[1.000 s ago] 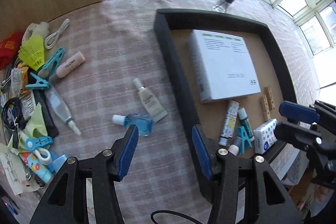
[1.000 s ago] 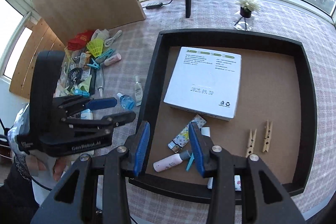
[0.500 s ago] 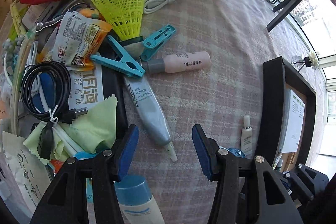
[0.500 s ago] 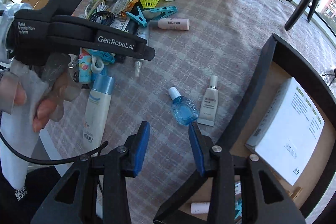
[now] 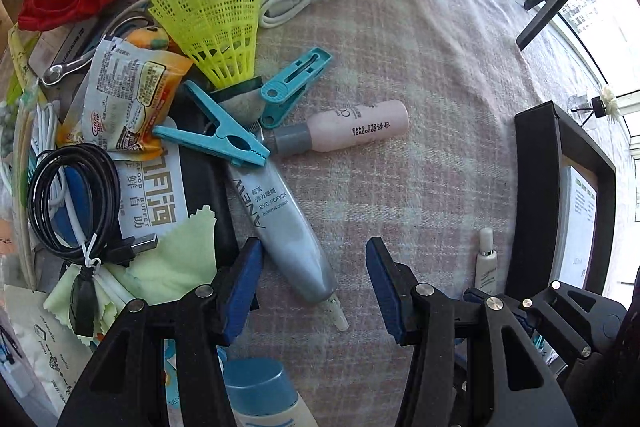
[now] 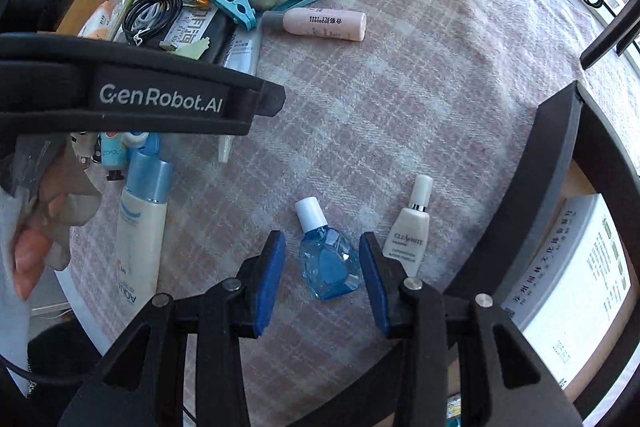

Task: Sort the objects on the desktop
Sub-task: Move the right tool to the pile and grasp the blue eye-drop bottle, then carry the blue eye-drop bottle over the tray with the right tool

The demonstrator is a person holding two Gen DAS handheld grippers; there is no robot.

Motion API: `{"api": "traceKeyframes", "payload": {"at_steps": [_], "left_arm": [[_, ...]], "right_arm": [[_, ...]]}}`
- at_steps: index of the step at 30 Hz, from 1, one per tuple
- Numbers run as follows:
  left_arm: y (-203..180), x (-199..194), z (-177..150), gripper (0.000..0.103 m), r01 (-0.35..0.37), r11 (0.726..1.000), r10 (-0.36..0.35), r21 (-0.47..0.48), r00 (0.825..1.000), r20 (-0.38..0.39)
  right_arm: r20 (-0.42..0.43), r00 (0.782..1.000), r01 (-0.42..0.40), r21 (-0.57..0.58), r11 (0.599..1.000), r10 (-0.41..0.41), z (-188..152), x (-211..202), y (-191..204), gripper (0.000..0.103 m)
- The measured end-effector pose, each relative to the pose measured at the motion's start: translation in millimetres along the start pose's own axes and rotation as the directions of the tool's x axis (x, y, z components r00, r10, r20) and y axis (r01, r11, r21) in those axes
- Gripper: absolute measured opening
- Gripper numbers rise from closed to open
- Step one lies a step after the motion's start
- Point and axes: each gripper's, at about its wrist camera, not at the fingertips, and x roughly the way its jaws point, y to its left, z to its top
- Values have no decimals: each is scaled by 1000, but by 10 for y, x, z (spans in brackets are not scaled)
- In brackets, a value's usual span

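Both tools point down over the counter (image 6: 420, 87), which is covered with a pink checked cloth.

The right hand-held gripper (image 6: 322, 267) has its blue pads spread on either side of a small blue bottle (image 6: 328, 263) with a white cap. The bottle lies flat between the pads with a sliver of cloth showing on each side, so nothing is clamped. Just beside it, toward the black tray (image 6: 532, 211), lies a small white tube (image 6: 412, 227). A white box (image 6: 572, 291) sits inside the tray.

The left hand-held gripper (image 5: 314, 283) is also spread wide, and the nozzle end of a silver cream tube (image 5: 280, 227) reaches into the gap without touching either pad. The tube's far end runs under a teal clothespin (image 5: 216, 139). Nearby lie a pink bottle (image 5: 352, 127) with a grey cap, a second teal clip (image 5: 292, 87), a yellow shuttlecock (image 5: 216, 15), a coiled black cable (image 5: 72, 199) and a light green cloth (image 5: 176, 259), all heaped together at the left.
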Motion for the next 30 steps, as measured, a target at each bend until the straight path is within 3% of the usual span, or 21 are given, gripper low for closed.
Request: {"api": "traceKeyframes", "payload": {"at_steps": [10,14,30], "left_arm": [[-37,-10,-122,30,-22,1000,21,22,999,32],[-32,-7,-254,16,5,1000,-6,11,1000,21],[-268,-186,-846,13,89,996,-90,32,995,38]], "right_arm": [[-1,998,66,-9,998,-66,-43,12,42,31],[6,998,69,-3,998,-69,-97,-19,45,31],[95,995,-18,131,991,6,-412,-401,-261,30]]}}
